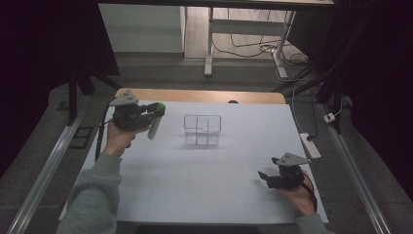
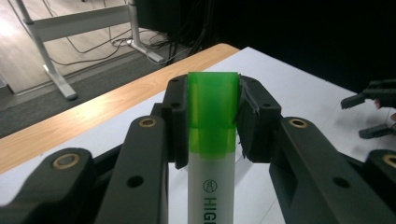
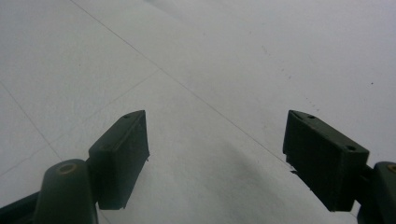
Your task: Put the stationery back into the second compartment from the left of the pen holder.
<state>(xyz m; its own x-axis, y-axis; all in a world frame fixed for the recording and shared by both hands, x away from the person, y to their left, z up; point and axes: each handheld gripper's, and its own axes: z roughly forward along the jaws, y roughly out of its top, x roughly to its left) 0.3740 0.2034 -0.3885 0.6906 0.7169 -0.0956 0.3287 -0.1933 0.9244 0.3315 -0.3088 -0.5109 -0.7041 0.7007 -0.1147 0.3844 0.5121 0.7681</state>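
Status: pick-up complete, placement outstanding.

The left tool (image 1: 155, 113) is clenched on a white-barrelled highlighter pen with a translucent green cap (image 1: 154, 123). In the left gripper view the two black pads press on either side of the green cap (image 2: 212, 112), and the white barrel hangs below them. In the high view the pen is clear of the white-covered surface (image 1: 195, 170), with its barrel slanting down and its shadow lying on the sheet beneath.

A clear, see-through plastic organiser box with inner dividers (image 1: 202, 129) stands near the middle of the surface, to the right of the held pen and apart from it. Its compartments appear empty, though the walls are faint and this is hard to confirm.

The right tool (image 1: 263, 177) rests low at the near right of the surface, released; in the right gripper view its jaws stand wide with nothing between them.

Judgement: the grasp and lift appear done. Remaining, most likely: carry the pen across to the box, lower it into a compartment and release.
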